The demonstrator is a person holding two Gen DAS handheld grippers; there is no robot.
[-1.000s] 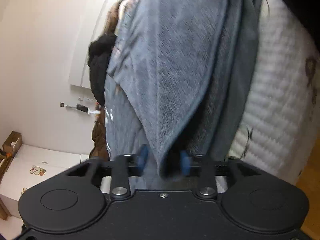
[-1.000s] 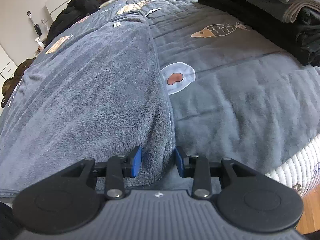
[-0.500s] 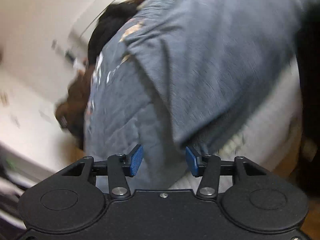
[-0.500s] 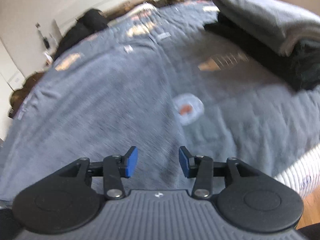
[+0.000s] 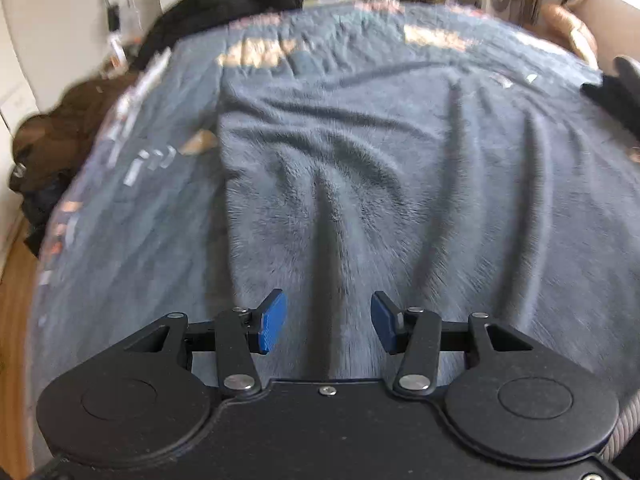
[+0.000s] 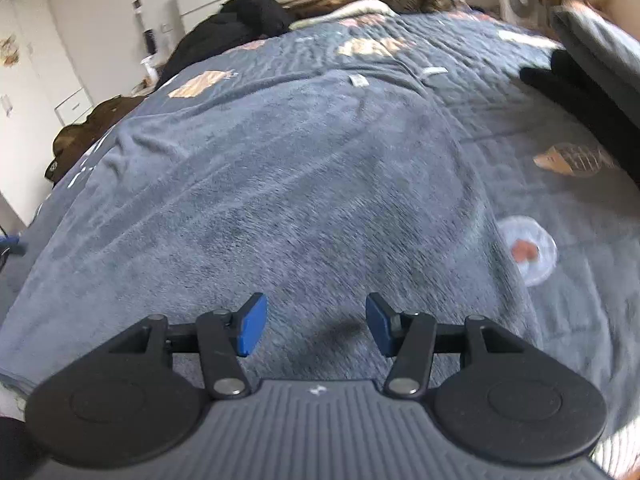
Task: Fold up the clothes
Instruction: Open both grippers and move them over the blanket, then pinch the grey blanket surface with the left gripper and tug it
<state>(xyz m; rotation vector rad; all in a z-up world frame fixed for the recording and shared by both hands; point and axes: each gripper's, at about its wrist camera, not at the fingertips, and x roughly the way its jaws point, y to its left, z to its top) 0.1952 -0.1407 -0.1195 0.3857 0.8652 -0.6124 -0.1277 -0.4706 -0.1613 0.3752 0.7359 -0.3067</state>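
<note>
Left wrist view: the left gripper (image 5: 329,326) hangs low over the grey fleece garment (image 5: 400,184), its blue pads spread apart with nothing between them. The garment lies flat on the bed (image 5: 132,240), on top of the patterned quilt, and fills the view from just under the gripper out to the far middle. A raised crease runs away from the gripper, starting almost between the pads and heading far. The garment's left edge (image 5: 224,200) also runs near to far, a little left of the left pad, with bare quilt beyond it. Dark clothes (image 5: 240,4) are heaped at the far end of the bed.

Right wrist view: the right gripper (image 6: 316,330) also stands spread and empty, just above the near part of the same garment (image 6: 300,184). Here the cloth stretches far and to the left, and its right edge (image 6: 492,216) curves from near right toward a small white label (image 6: 357,80) at the far edge. A stack of folded clothes (image 6: 592,60) sits far right, well apart.

Judging from both views, the garment's long axis runs near to far, straight ahead of both grippers, each near its own side edge. Whether it is spread for a fold or lies as a fold laid over, the blurred frames do not settle.
</note>
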